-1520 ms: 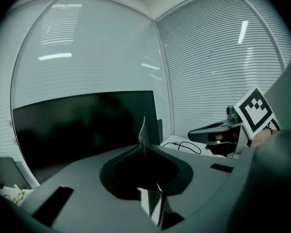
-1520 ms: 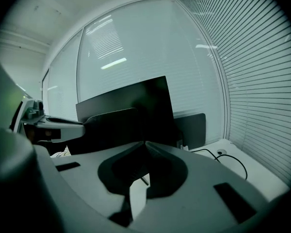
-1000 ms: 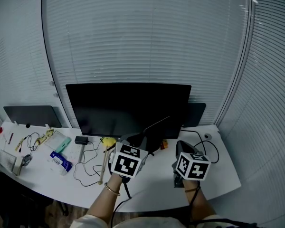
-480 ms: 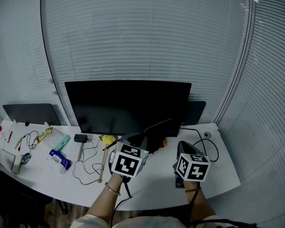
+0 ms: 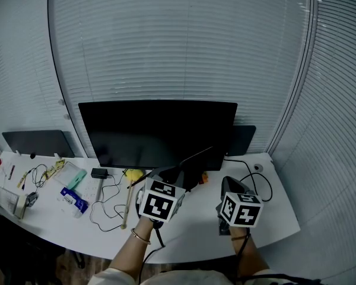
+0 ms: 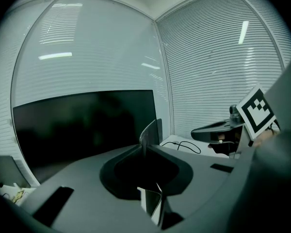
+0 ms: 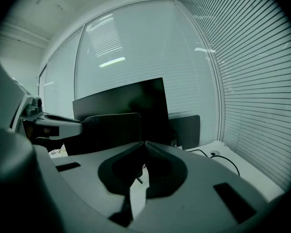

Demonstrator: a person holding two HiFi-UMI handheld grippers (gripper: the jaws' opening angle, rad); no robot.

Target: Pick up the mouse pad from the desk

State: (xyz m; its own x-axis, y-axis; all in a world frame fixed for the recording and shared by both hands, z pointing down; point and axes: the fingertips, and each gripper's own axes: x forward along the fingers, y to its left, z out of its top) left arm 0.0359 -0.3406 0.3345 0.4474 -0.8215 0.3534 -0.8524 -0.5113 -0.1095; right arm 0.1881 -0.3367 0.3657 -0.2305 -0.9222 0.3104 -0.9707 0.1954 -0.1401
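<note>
Mouse pad (image 5: 196,168) held clear above desk (image 5: 190,233), one edge pinched by left gripper (image 6: 144,145). Right gripper (image 7: 144,142) closed, empty. Risk: pad slipped from narrow pinch, or swung into monitor (image 5: 157,132).

Dark monitor (image 5: 160,132) looms over a cluttered white worktop (image 5: 273,218).
Black adapter (image 5: 99,173), yellow object (image 5: 134,174) and blue packet (image 5: 75,201) lie at left; a black cable (image 5: 258,183) loops at right.
</note>
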